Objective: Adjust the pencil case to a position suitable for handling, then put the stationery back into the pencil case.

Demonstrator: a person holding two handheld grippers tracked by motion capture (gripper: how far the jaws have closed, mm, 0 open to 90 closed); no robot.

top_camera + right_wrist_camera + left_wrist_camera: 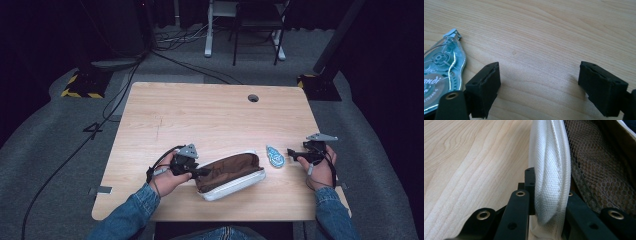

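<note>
A white pencil case (235,182) with a brown lining lies unzipped near the table's front edge. My left gripper (200,172) is shut on the case's left end; in the left gripper view its jaws squeeze the white woven rim (551,182), with brown mesh lining (604,175) to the right. A blue and clear correction-tape dispenser (275,156) lies flat just right of the case. My right gripper (294,155) stands open right of the dispenser, low over the wood. In the right gripper view the dispenser (444,75) sits just outside the left jaw, with bare wood between the jaws.
The wooden table (215,115) has a round cable hole (253,98) near its far edge. Denim-sleeved forearms come in from the bottom. Beyond the table stand a dark chair (257,25), floor cables and stand bases with yellow-black tape (80,85).
</note>
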